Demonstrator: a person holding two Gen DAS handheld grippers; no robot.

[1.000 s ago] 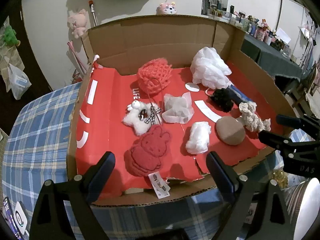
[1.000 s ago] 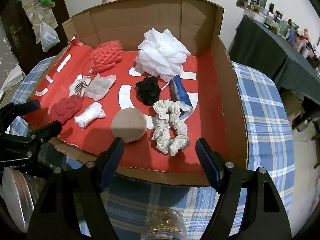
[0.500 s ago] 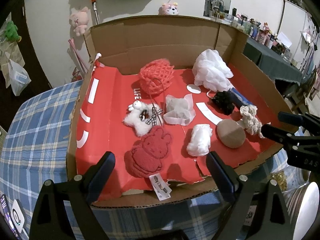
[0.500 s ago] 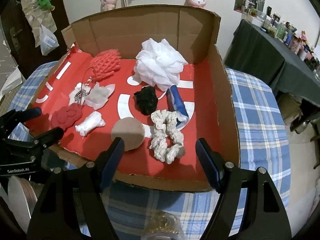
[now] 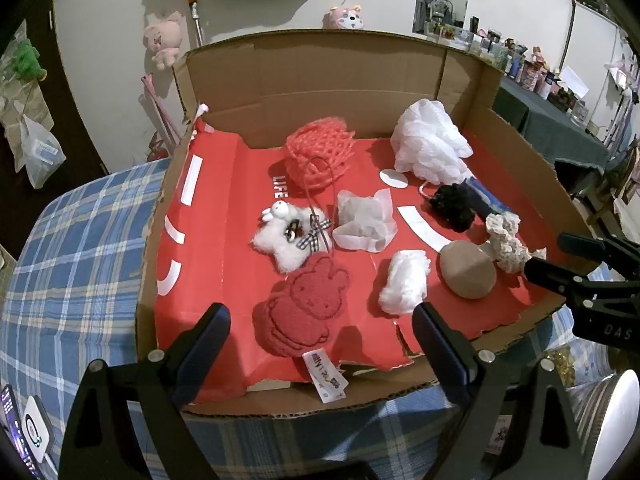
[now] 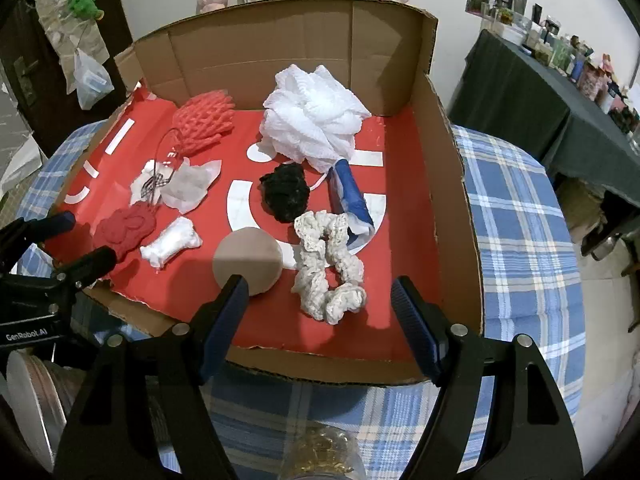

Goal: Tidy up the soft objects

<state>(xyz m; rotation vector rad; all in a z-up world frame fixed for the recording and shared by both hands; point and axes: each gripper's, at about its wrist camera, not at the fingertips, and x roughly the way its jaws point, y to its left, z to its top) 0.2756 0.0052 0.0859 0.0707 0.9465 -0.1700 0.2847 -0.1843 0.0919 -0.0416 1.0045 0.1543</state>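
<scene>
An open cardboard box point(image 5: 352, 76) point(image 6: 456, 184) with a red floor holds several soft things. Among them are a red bunny pad point(image 5: 306, 308) point(image 6: 124, 230), a white plush with a checked bow point(image 5: 288, 236), a small white roll point(image 5: 404, 280) point(image 6: 172, 242), a tan round puff point(image 5: 468, 274) point(image 6: 248, 258), a cream scrunchie point(image 6: 328, 268) point(image 5: 506, 242), a black scrunchie point(image 6: 286, 194), a white mesh pouf point(image 6: 314, 120) point(image 5: 430, 148) and a coral net point(image 5: 320, 152). My left gripper point(image 5: 320, 332) hangs open over the box's near edge, in front of the bunny pad. My right gripper point(image 6: 320, 304) is open, just short of the scrunchie.
The box sits on a blue plaid tablecloth point(image 5: 68, 264) point(image 6: 520, 216). A blue and white packet point(image 6: 350, 200) lies by the pouf. A crumpled tissue-like bag point(image 5: 364, 220) is mid-box. A glass jar point(image 6: 324, 456) stands below my right gripper. A cluttered dark table point(image 6: 540, 92) is at the right.
Both views have slid slightly, so the box sits a little lower and farther in frame. Nothing in the box has moved, and both grippers stay open.
</scene>
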